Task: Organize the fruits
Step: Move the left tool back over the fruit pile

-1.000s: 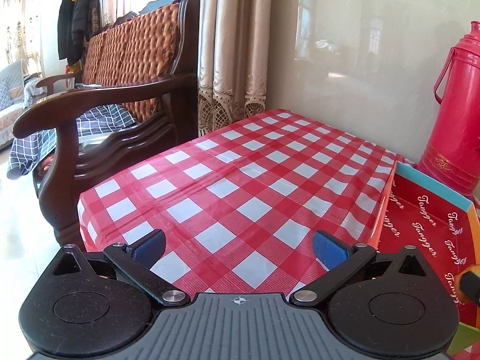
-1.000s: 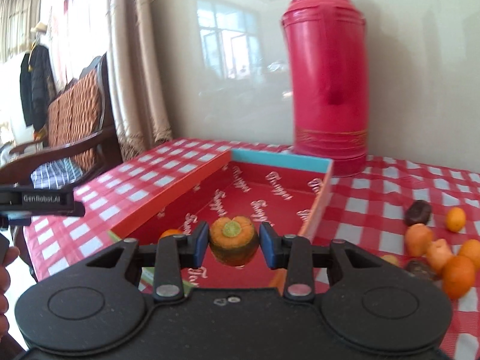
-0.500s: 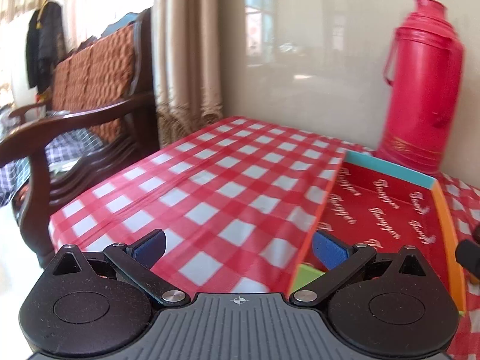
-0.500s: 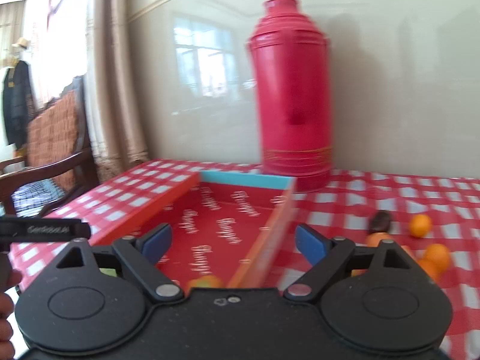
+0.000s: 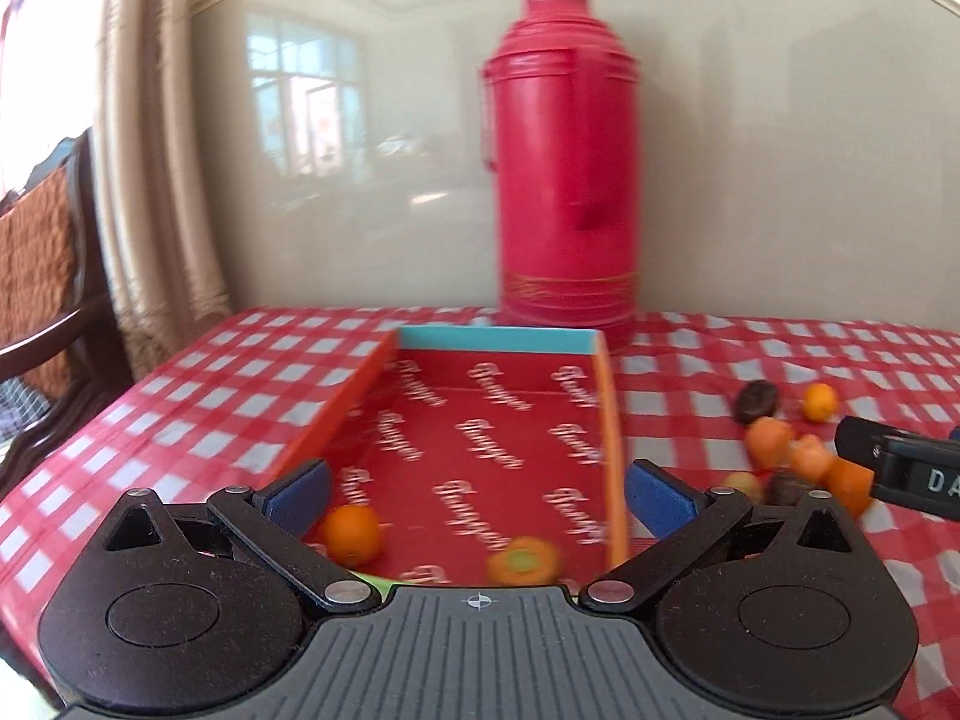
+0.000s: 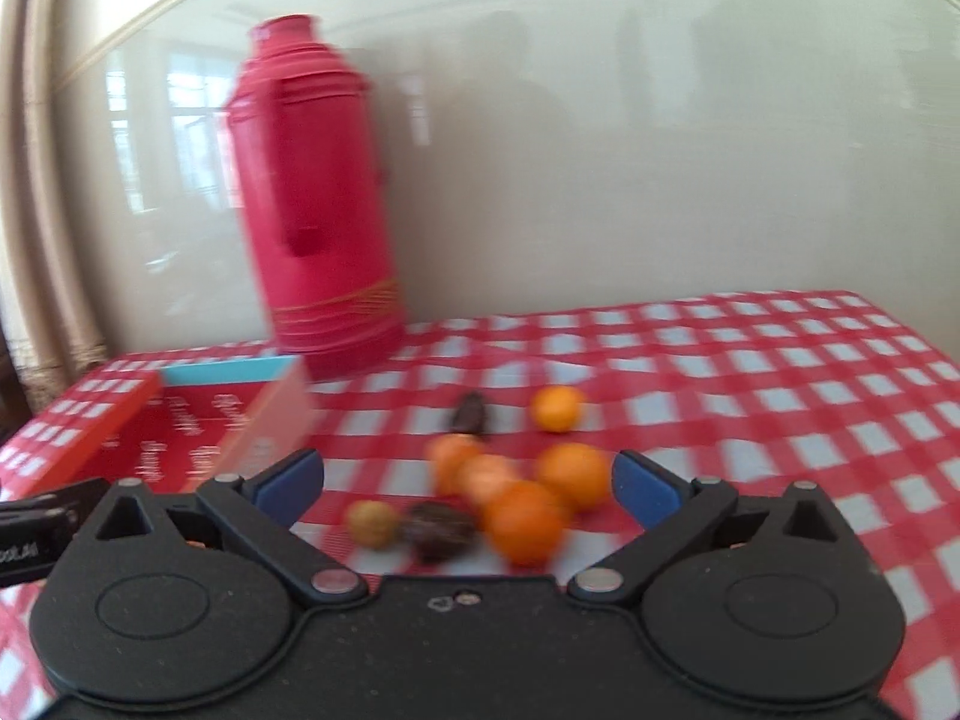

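A red shallow box (image 5: 613, 420) with orange and teal walls lies on the checked tablecloth. Inside it near its front lie a small orange (image 5: 353, 534) and an orange-green fruit (image 5: 523, 559). My left gripper (image 5: 477, 495) is open and empty, just in front of the box. My right gripper (image 6: 467, 487) is open and empty, close above a cluster of loose fruit: several oranges (image 6: 573, 474), a dark brown fruit (image 6: 437, 531), a small yellowish fruit (image 6: 373, 522). A further orange (image 6: 558, 408) and a dark fruit (image 6: 471, 414) lie behind. The box (image 6: 282, 414) is at its left.
A tall red thermos (image 5: 567, 180) stands against the wall behind the box; it also shows in the right wrist view (image 6: 312, 198). A curtain (image 5: 156, 180) and a wooden chair (image 5: 42, 276) are beyond the table's left edge. The right gripper's body (image 5: 900, 468) shows at the left view's right.
My right gripper opened and let go of the orange-green fruit, which now lies in the box, then swung right to the loose fruit. My left gripper swung right from the bare tablecloth to face the box.
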Motion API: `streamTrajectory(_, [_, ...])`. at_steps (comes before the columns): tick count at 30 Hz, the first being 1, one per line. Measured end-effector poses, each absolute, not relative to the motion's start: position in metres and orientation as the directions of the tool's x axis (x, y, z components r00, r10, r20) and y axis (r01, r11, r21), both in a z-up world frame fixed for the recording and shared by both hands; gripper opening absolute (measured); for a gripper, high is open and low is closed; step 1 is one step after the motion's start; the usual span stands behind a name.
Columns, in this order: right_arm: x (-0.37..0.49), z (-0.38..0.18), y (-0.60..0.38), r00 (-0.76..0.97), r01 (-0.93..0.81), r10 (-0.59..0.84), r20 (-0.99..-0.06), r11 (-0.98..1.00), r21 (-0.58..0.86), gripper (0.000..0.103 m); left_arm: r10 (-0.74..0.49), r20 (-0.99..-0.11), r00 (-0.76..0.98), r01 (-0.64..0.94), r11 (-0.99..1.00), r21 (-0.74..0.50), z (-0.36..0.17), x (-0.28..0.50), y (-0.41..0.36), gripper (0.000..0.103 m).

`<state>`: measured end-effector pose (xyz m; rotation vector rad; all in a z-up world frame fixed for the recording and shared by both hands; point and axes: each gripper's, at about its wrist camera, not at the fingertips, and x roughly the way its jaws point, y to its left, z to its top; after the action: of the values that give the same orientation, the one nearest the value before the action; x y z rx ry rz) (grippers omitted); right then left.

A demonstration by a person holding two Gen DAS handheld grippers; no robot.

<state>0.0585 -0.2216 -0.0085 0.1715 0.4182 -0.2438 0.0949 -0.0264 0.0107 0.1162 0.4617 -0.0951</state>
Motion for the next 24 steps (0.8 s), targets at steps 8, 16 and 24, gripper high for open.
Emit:
streamTrajectory(8, [0.039, -0.015, -0.266, 0.821, 0.446, -0.367, -0.438, 0.89, 0.09, 0.097, -0.162, -0.472, 0.867, 0.248, 0.961, 0.126, -0.001, 0.089, -0.086, 0.103])
streamTrajectory(16, [0.02, -0.018, -0.289, 0.81, 0.472, -0.401, -0.429, 0.879, 0.071, 0.097, -0.215, -0.501, 0.838, 0.321, 0.938, 0.134, -0.011, 0.091, -0.123, 0.103])
streamTrajectory(24, [0.001, -0.015, -0.311, 0.815, 0.491, -0.396, -0.423, 0.86, 0.14, 0.097, -0.232, -0.494, 0.838, 0.349, 0.924, 0.157, -0.017, 0.096, -0.14, 0.102])
